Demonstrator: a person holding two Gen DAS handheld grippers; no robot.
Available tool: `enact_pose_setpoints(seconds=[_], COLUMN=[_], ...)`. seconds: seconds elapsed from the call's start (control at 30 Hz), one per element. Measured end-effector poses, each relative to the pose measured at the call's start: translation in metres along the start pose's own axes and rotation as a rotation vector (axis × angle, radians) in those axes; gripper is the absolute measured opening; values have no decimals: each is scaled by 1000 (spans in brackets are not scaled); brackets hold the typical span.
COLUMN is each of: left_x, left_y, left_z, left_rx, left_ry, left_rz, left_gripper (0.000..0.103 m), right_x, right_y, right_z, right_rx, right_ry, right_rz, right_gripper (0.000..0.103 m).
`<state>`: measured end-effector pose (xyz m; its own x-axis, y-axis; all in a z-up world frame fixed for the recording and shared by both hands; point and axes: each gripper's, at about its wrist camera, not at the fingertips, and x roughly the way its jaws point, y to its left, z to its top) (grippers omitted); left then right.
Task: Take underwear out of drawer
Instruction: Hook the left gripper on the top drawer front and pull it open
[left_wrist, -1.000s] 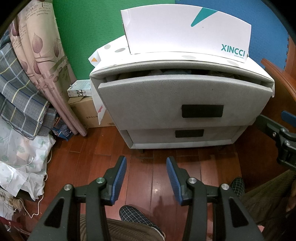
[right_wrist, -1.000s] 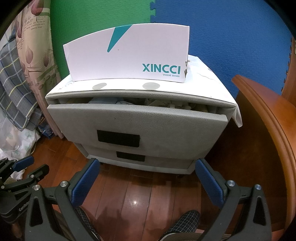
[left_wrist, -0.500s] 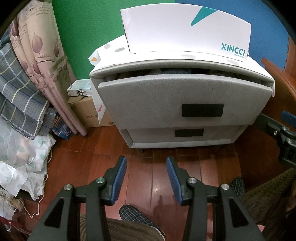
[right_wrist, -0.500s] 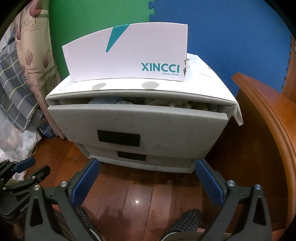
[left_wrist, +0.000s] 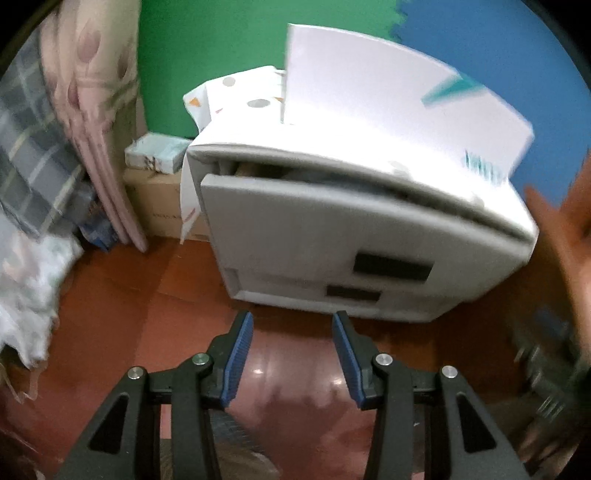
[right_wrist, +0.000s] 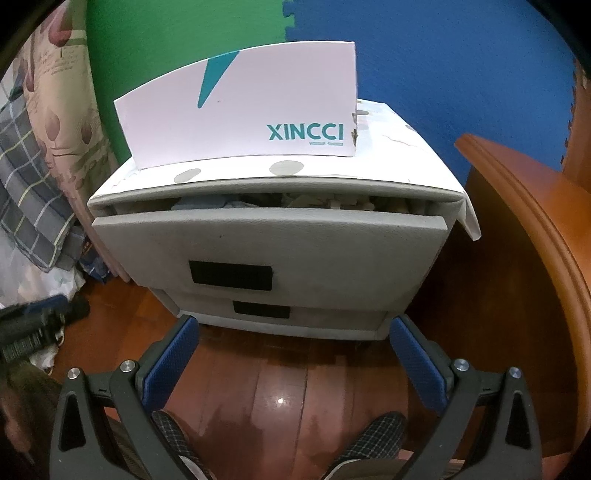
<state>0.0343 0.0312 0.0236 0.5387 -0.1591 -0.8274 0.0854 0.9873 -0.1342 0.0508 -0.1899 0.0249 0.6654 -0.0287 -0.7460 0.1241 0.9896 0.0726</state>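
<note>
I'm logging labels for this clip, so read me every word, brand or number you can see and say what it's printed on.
"XINCCI": teal letters on the white box atop the grey drawer unit.
Small line under it: too small to read.
Writing on the curtain: illegible.
Print on the cardboard box and small carton: blurred.

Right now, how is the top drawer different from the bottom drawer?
The top drawer is pulled out a little, so clothes show in the gap above its front; the bottom drawer sits further back, with no gap showing. The top drawer's front looks much taller than the bottom drawer's. The top drawer's black handle patch looks bigger than the bottom one. Both fronts are grey with a dark rectangular patch.
</note>
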Motion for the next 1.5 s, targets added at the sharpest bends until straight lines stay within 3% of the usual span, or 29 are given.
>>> enact_pose_setpoints(seconds=[0.13, 0.17, 0.23, 0.53, 0.97, 1.1, 1.27, 1.4, 1.5], left_x=[8, 11, 14, 50, 88, 98, 105, 115, 117], left_y=[20, 23, 26, 27, 48, 56, 61, 72, 74], left_z=[32, 38, 49, 85, 94, 89, 90, 82, 81], left_rx=[-181, -208, -248, -388, -543, -613, -603, -622, -624], left_ry=[30, 34, 41, 116, 159, 161, 152, 146, 151], left_rz=[-124, -136, -151, -220, -287, -298, -263, -250, -253], left_gripper=[51, 57, 59, 59, 59, 69, 77, 96, 97], right_x=[1, 2, 2, 2, 5, 6, 6, 7, 8], right_y=[-7, -8, -12, -24, -29, -29, -30, -31, -30], right_z=[1, 1, 1, 1, 1, 2, 0, 0, 0], right_rx=[26, 31, 44, 96, 119, 119, 120, 127, 121], right_ry=[6, 7, 9, 15, 29, 32, 35, 40, 44], right_rz=[8, 9, 9, 19, 18, 21, 17, 18, 15], right_gripper=[102, 102, 102, 102, 102, 102, 102, 102, 102])
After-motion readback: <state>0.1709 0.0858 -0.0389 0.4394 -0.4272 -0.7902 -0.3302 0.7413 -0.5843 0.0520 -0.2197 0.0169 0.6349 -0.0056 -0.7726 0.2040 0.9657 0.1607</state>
